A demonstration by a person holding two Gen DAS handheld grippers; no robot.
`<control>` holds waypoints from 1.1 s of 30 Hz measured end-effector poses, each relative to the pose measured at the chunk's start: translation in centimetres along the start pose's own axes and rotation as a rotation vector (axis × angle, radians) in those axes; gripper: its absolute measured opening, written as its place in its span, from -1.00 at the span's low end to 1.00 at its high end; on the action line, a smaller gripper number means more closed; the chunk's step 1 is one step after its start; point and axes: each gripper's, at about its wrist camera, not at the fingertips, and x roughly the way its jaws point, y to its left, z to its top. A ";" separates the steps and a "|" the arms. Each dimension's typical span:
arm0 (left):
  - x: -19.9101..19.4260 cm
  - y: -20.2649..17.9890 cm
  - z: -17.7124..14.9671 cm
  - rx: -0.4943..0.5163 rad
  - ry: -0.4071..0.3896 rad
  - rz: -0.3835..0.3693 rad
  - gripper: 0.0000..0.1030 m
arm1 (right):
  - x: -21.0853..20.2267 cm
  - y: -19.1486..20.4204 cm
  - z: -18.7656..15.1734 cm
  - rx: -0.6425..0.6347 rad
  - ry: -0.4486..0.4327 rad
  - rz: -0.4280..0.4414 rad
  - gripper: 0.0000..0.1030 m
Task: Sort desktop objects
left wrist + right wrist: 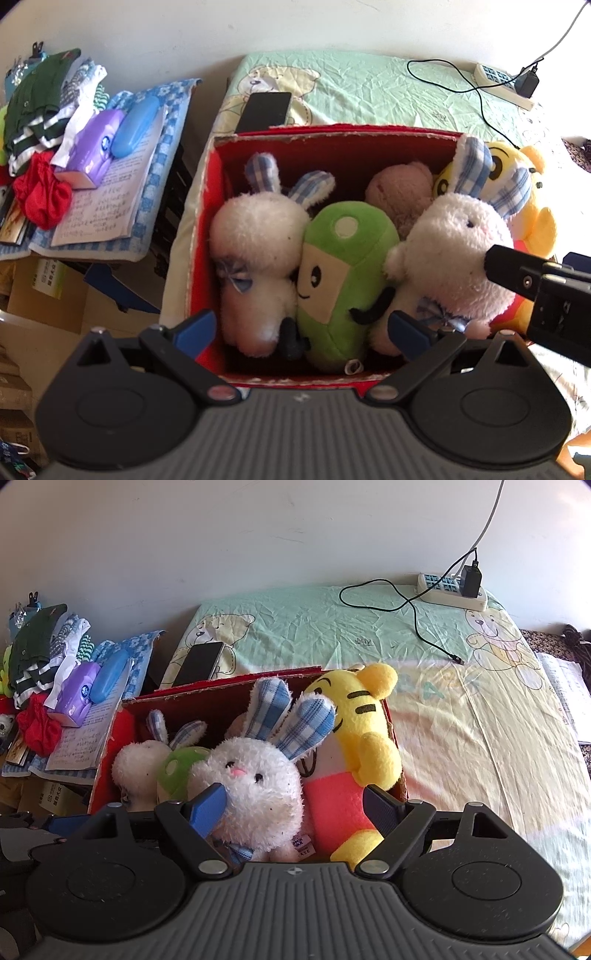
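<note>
Nearest, the left gripper (301,330) hovers over the near rim of a red cardboard box (207,236) with its jaws spread wide and nothing between them, seemingly free after the toys went in; the right gripper (293,805) is likewise released, its blue-padded jaws straddling a fluffy white plush rabbit with blue checked ears (255,779) and the red-bodied yellow striped tiger plush (360,738) without pinching either; the box sits on a bed covered by a pale green teddy-bear sheet (461,709). Inside it, packed side by side so they prop each other upright, are a second white plush rabbit (255,258), a green oblong plush with a smiling face (340,280) wedged between the two rabbits, and a brownish-pink plush (400,188) behind; the tiger leans against the right wall. Farther off, a black phone (266,109) lies just beyond the box; a white power strip (452,590) with a black charger rests near the wall; to the left, a cluttered side surface holds an open notebook (107,199), a purple tissue pack (94,147) and a blue case (136,123).
</note>
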 end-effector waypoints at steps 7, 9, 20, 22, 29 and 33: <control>0.5 0.1 -0.2 -0.013 0.015 -0.008 0.94 | 0.2 0.0 0.0 0.000 0.001 0.000 0.63; 0.6 0.0 -0.2 -0.013 0.015 -0.010 0.94 | 0.2 0.0 0.0 -0.003 0.000 -0.001 0.63; 0.3 -0.3 -0.2 -0.007 0.003 0.006 0.94 | 0.0 0.0 0.1 -0.015 -0.010 0.004 0.62; 0.2 -0.6 -0.2 0.000 -0.001 0.005 0.94 | -0.2 -0.1 0.1 -0.013 -0.015 0.009 0.62; -0.3 -1.7 -0.4 0.029 -0.019 0.010 0.94 | -0.8 -0.8 0.0 -0.010 -0.030 0.019 0.62; -0.4 -2.5 -0.7 0.047 -0.004 0.018 0.94 | -1.1 -1.6 0.1 0.001 -0.019 0.013 0.62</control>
